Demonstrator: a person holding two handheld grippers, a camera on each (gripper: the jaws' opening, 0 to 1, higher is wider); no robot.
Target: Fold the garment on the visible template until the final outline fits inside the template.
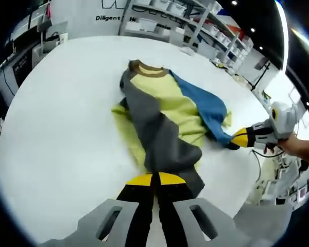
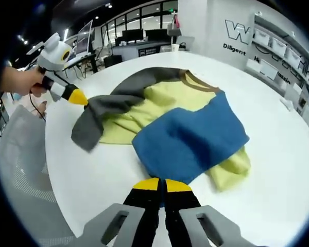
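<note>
Sleeves are pinched by both clenched claws: grey sleeve point(image 1: 165, 139) by left claw point(image 1: 154, 180), blue sleeve point(image 2: 188, 136) by right claw point(image 2: 162, 185); uneven pulling risks bunching the garment point(image 1: 170, 108) at frame centre

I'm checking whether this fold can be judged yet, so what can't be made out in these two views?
- Template outline: no marking can be made out on the white table in either view; the garment may cover it.
- Garment's underside and lower hem: hidden by the folded grey sleeve and blue sleeve.
- Left gripper grip: the grey cuff hides the tips.
- Right gripper grip: blue fabric covers the tips.
</note>
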